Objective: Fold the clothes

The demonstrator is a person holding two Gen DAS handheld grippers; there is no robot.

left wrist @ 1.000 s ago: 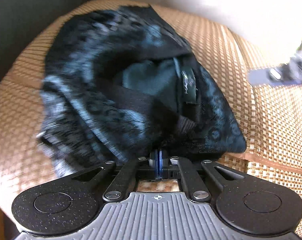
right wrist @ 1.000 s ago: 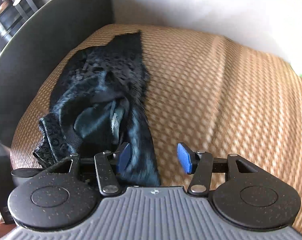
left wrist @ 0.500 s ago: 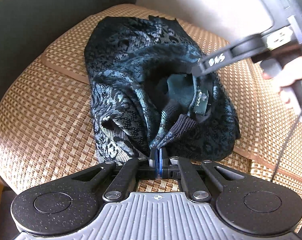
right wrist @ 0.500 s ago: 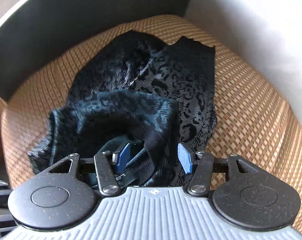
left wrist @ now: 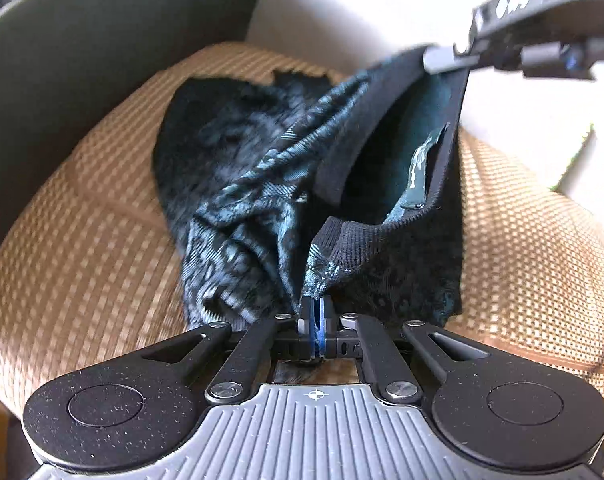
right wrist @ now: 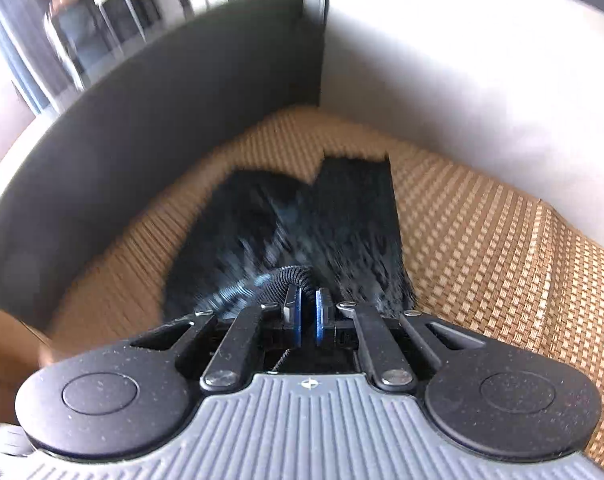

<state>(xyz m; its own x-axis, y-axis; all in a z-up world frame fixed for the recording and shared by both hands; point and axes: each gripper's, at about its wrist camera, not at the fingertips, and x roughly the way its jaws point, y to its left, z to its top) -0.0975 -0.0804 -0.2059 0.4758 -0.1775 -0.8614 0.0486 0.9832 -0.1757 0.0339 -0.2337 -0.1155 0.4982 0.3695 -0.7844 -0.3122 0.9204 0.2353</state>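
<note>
Now the dark patterned garment is being stretched between the left gripper and the right gripper, whose fingers, spread earlier, are being clamped on its ribbed band.

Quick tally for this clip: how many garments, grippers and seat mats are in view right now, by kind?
Dark patterned garment: 1
Grippers: 2, the left gripper and the right gripper, each shut on the garment's ribbed waistband
Woven seat mat: 1
Total: 4
</note>
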